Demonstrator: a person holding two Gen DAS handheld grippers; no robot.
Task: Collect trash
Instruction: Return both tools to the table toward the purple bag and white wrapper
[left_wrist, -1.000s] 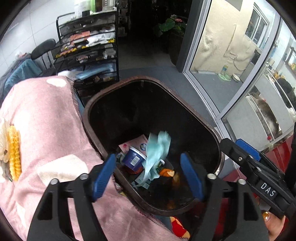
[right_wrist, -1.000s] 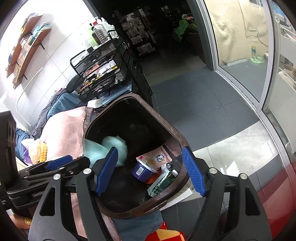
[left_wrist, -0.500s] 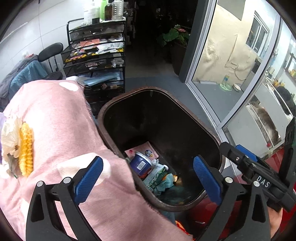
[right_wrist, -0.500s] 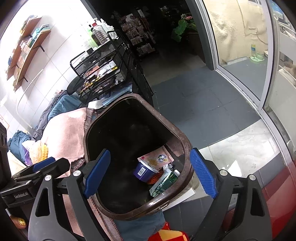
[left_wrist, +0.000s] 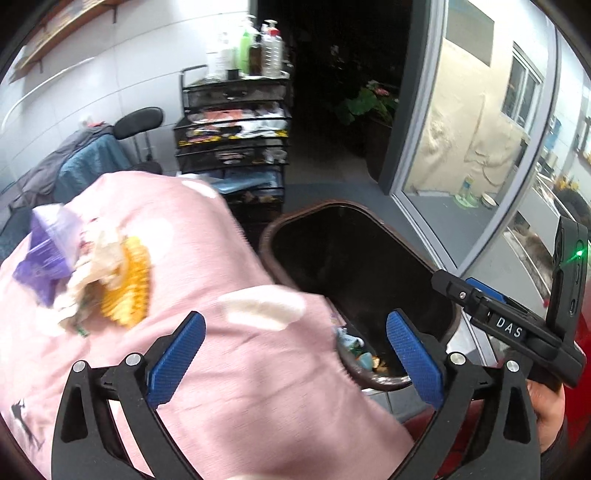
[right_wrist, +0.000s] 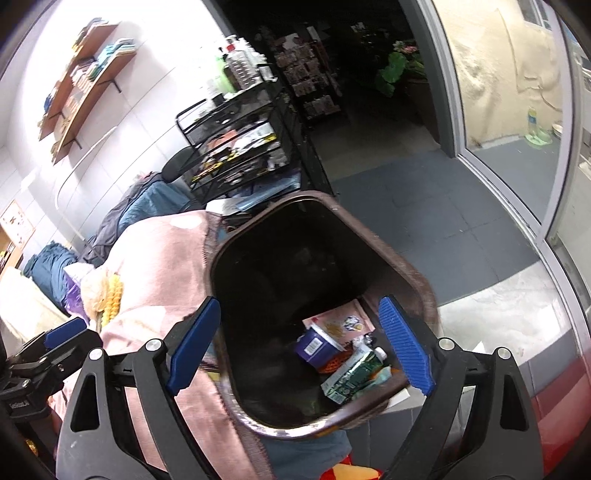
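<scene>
A dark brown trash bin (right_wrist: 406, 273) stands beside a surface covered by a pink cloth (left_wrist: 229, 387). Inside it lie a blue cup (right_wrist: 314, 345), a green carton (right_wrist: 351, 374) and a pink packet (right_wrist: 340, 323). My right gripper (right_wrist: 300, 301) hangs open above the bin's near side with nothing between its fingers. My left gripper (left_wrist: 295, 317) is open and empty over the cloth's edge, with the bin (left_wrist: 332, 205) ahead to its right. A purple wrapper (left_wrist: 48, 258) and a yellow paper liner (left_wrist: 129, 284) lie in a heap on the cloth to the left.
A black wire rack (left_wrist: 236, 147) with bottles on top stands behind the cloth, and a chair (left_wrist: 140, 118) is left of it. A glass door (left_wrist: 461, 129) runs along the right. Grey floor tiles (right_wrist: 424, 206) lie beyond the bin. The right gripper's body (left_wrist: 509, 328) is close at the right.
A pale teal wrapper dropped from between the left fingers into the bin. Both grippers' jaws widened. The left gripper rose and swung left over the pink cloth; the right drew back slightly.
</scene>
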